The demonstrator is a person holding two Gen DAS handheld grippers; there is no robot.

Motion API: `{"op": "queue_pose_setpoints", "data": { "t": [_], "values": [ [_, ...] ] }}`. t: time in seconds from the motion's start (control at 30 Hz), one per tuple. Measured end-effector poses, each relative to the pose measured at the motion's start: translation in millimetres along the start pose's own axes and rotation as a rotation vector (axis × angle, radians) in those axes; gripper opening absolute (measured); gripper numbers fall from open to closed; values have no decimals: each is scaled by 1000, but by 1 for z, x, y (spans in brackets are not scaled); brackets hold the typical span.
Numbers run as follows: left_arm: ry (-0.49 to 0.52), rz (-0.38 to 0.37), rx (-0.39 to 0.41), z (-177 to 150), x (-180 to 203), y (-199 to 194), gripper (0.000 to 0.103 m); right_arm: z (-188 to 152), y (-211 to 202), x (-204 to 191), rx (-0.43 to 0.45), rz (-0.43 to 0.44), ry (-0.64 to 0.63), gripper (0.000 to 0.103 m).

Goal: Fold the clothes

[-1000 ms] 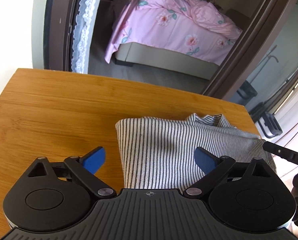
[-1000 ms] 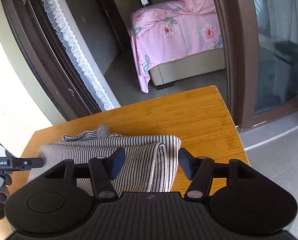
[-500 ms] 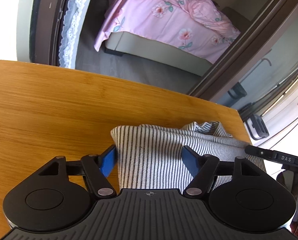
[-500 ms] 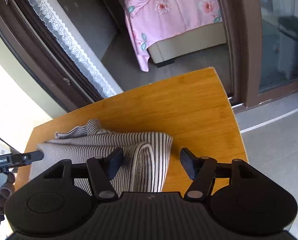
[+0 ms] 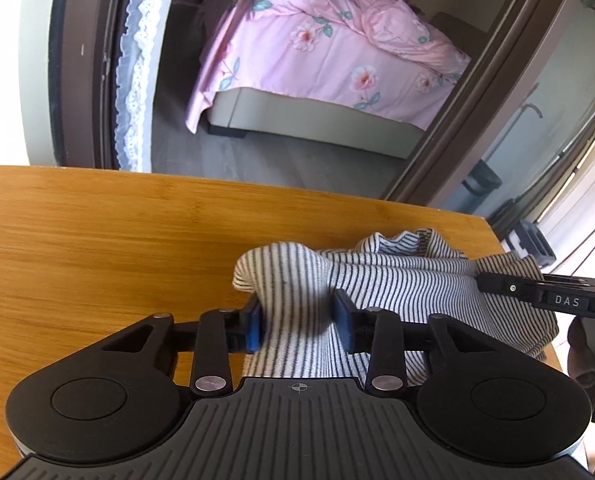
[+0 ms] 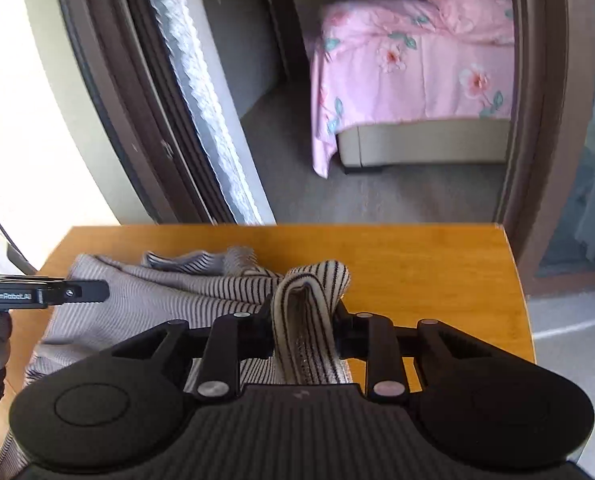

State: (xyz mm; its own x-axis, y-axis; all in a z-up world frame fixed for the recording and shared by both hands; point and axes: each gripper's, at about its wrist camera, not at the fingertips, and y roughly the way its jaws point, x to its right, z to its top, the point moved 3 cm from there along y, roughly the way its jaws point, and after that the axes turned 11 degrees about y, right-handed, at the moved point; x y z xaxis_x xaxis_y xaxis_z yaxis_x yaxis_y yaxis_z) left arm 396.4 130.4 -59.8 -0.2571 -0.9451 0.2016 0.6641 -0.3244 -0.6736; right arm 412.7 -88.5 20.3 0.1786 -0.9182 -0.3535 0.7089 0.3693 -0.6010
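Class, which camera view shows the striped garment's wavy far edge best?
The left wrist view: the striped garment is sharp there, its wavy edge clear beyond the left gripper. The right wrist view shows that edge blurred, behind the bunch held by the right gripper.

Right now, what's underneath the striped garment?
The striped garment lies on the wooden table. The cloth hides whatever may sit beneath it; both grippers' fingers pinch bunched corners.
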Motion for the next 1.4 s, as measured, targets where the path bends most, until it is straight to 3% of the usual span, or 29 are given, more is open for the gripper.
{"op": "queue_pose_setpoints", "data": {
  "t": [0.1,0.33,0.5,0.73,0.87,0.93,1.1,1.17,1.27,1.4],
  "values": [
    [49,18,73,4,4,-30,28,2,-43,-16,97,69,-116,24],
    [244,46,228,-24,43,-116,28,-43,-118,-45,195,30,-410,24],
    [338,23,230,-63,71,-160,28,-76,-152,-50,177,21,-500,24],
    [314,-1,120,-112,63,-180,27,-132,-172,-40,60,18,-526,24],
    [254,-32,62,-123,44,-186,29,-146,-194,-28,7,55,-436,29],
    [215,-69,51,-125,34,-194,38,-144,-208,-18,-1,82,-357,32],
    [36,-186,75,-125,7,-208,75,-118,-234,16,55,144,-10,60],
    [-28,-225,66,-124,5,-201,79,-112,-226,28,30,169,152,65],
    [-99,-266,33,-124,7,-185,85,-120,-199,34,-55,193,298,65],
    [-97,-257,-41,-130,20,-156,85,-143,-160,22,-143,139,283,65]
  ]
}}
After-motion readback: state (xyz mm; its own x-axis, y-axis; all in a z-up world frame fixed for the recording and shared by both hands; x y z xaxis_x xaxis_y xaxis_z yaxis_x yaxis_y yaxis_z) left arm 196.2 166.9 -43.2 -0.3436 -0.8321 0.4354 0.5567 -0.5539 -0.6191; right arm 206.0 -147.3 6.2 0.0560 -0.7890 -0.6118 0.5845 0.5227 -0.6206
